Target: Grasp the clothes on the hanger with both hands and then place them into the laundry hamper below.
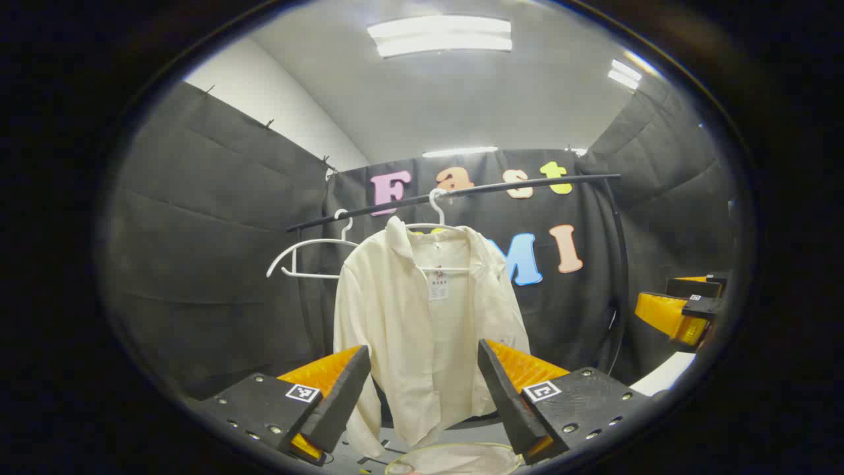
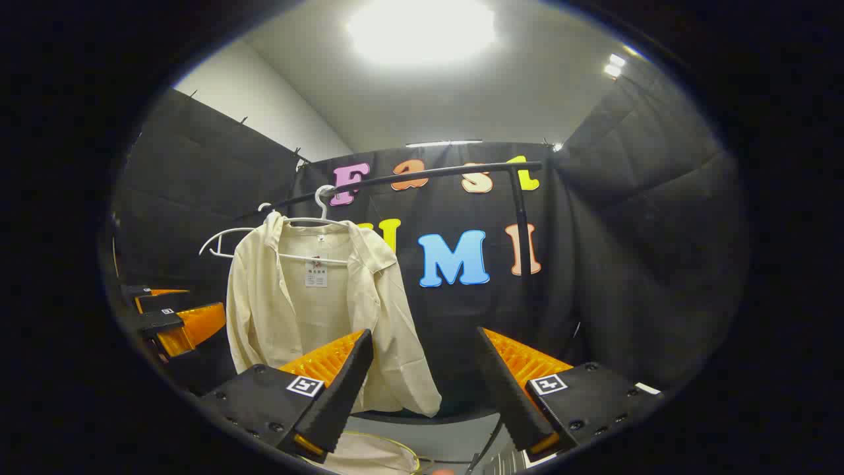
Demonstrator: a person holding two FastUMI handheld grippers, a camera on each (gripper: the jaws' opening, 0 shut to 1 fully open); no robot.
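Hanging on a white hanger (image 1: 436,210) from the rail (image 1: 461,191), the cream shirt (image 1: 428,330) is untouched; left gripper (image 1: 422,396) and right gripper (image 2: 422,389) both spread wide, above the hamper rim (image 1: 455,452).

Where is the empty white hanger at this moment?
In the left gripper view, the empty white hanger hangs on the black rail, just left of the cream shirt on its own hanger.

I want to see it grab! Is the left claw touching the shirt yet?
Apart. In the left gripper view the open left claw sits short of the shirt, which hangs freely beyond its fingers, unpinched.
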